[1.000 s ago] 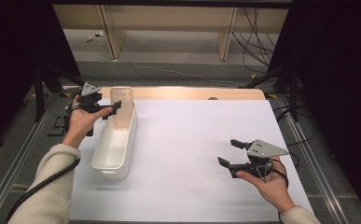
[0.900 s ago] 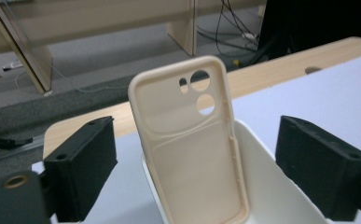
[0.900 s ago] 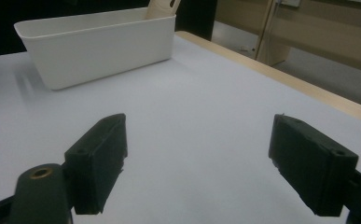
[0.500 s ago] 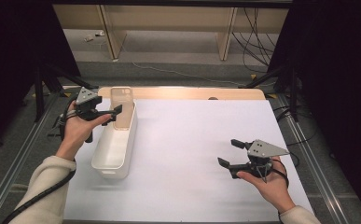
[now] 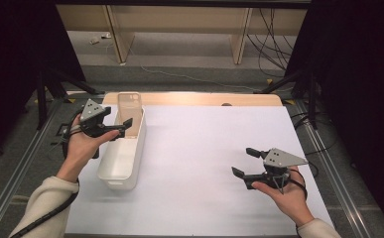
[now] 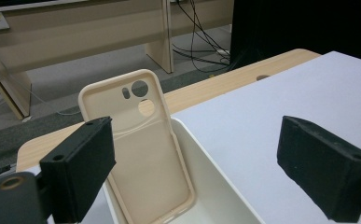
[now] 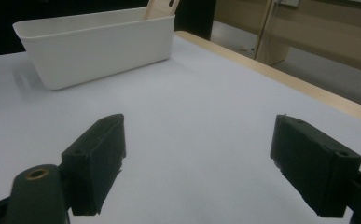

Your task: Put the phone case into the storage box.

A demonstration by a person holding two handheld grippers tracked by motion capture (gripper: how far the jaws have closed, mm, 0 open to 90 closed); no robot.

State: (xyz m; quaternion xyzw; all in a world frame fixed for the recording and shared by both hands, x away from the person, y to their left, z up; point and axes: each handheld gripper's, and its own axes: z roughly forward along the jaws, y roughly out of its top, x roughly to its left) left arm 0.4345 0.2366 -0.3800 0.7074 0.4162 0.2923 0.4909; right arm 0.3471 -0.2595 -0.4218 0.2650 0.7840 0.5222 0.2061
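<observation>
your left gripper (image 5: 114, 130) sits at the left of the high view, jaws spread wide and empty, hovering at the rim of the white bin (image 5: 125, 171). the thing it aims at, a beige phone case (image 6: 138, 140), stands propped nearly upright against the bin's far end wall, its bottom edge down inside and its camera cutouts above the rim. in the left gripper view it lies between your jaws but well short of them.

the likely trouble: the case only leans there. nudge its top with one jaw before the other closes and it could tip flat into the bin or slide down the wall, out of easy reach. come in too low and your near jaw may catch the bin's rim and shove the light bin along the counter (image 5: 209, 148). the case looks thin and flexible, so a pinch on one edge may bend it and let it slip.

what stands in your way is the bin wall itself, close beside the case.

further right, the white counter lies bare, and your right gripper (image 5: 244, 162) rests low at the lower right, jaws also wide apart and holding nothing, well clear of the bin.
</observation>
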